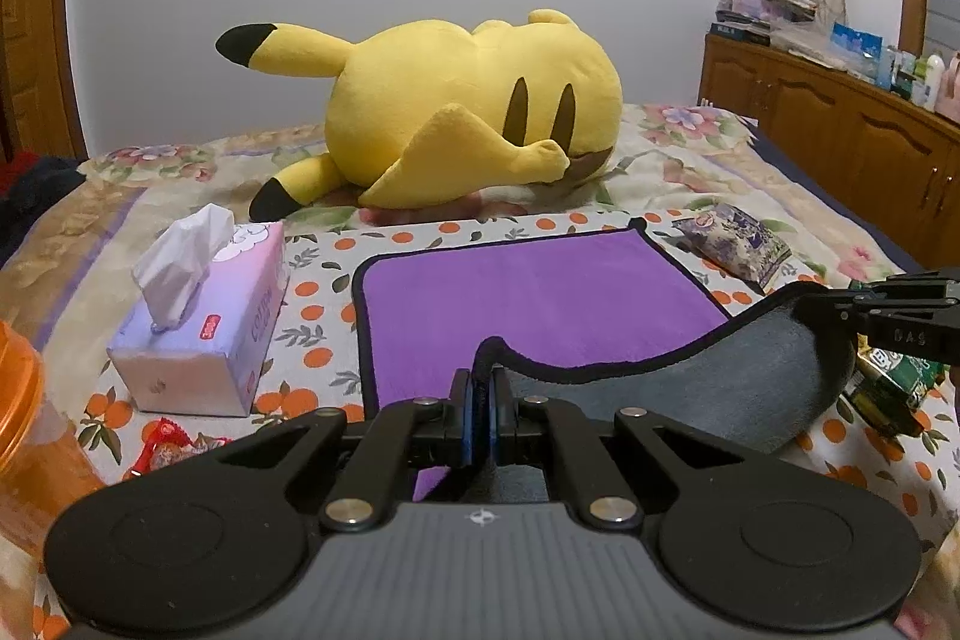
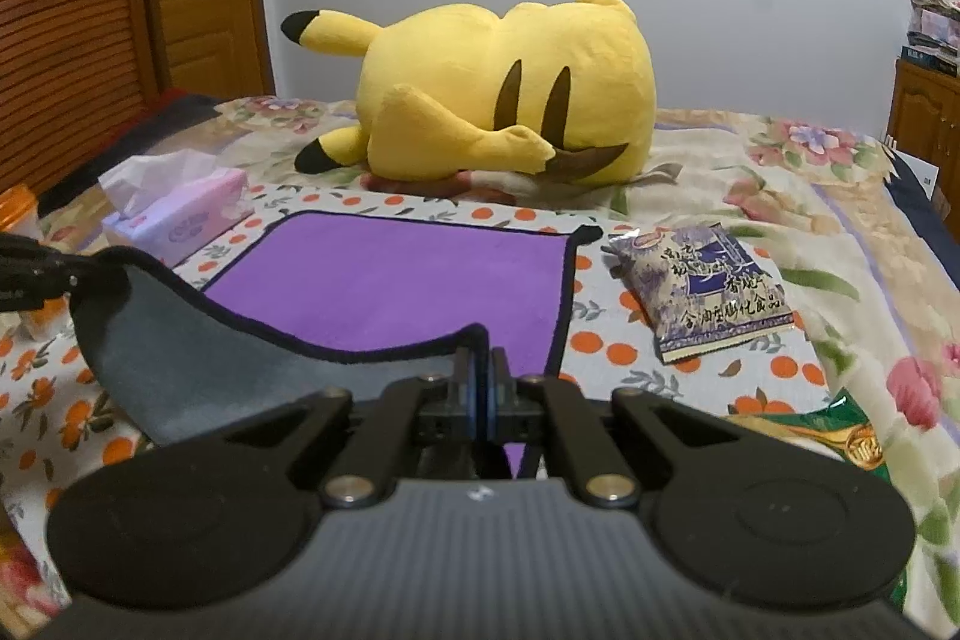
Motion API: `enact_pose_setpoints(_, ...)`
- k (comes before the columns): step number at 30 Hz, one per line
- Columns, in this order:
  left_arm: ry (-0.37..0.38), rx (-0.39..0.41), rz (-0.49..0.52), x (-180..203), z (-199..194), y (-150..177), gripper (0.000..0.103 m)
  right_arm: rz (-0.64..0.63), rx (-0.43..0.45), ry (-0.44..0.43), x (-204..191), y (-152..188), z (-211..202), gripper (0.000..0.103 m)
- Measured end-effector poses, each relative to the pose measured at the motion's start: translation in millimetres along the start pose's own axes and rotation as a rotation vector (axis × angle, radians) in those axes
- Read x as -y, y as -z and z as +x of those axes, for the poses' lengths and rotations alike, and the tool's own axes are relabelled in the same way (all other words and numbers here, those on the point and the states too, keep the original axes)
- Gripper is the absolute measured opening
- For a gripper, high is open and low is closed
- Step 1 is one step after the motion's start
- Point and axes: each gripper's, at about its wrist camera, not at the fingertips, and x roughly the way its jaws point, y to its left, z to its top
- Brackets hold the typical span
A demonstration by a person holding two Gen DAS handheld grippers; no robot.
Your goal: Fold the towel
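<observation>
A purple towel (image 1: pixel 540 304) with a black hem and grey underside lies on the bed. It also shows in the right wrist view (image 2: pixel 408 286). My left gripper (image 1: pixel 480 388) is shut on the towel's near left corner and holds it lifted. My right gripper (image 2: pixel 482 370) is shut on the near right corner and holds it lifted too. The near edge hangs between them and curls forward, showing the grey underside (image 1: pixel 720 388). The right gripper also shows at the right edge of the left wrist view (image 1: pixel 864 307). The far half of the towel lies flat.
A big yellow plush toy (image 1: pixel 468 112) lies behind the towel. A tissue box (image 1: pixel 204 328) stands left of it. A snack bag (image 2: pixel 702 292) lies to the right, a green packet (image 2: pixel 840 436) nearer. An orange container (image 1: pixel 24 412) is at far left. Wooden cabinets (image 1: pixel 840 124) line the right.
</observation>
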Motion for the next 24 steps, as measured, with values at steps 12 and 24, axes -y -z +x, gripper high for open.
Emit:
enact_pose_setpoints(12, -0.001, -0.003, 0.007, -4, 13, -7, 0.005, -0.012, -0.002, -0.001, 3, -4, 14, 0.003)
enact_pose_setpoints(24, -0.013, 0.006, -0.012, -15, 22, -24, 0.005, -0.03, 0.034, -0.024, 4, -26, 18, 0.003)
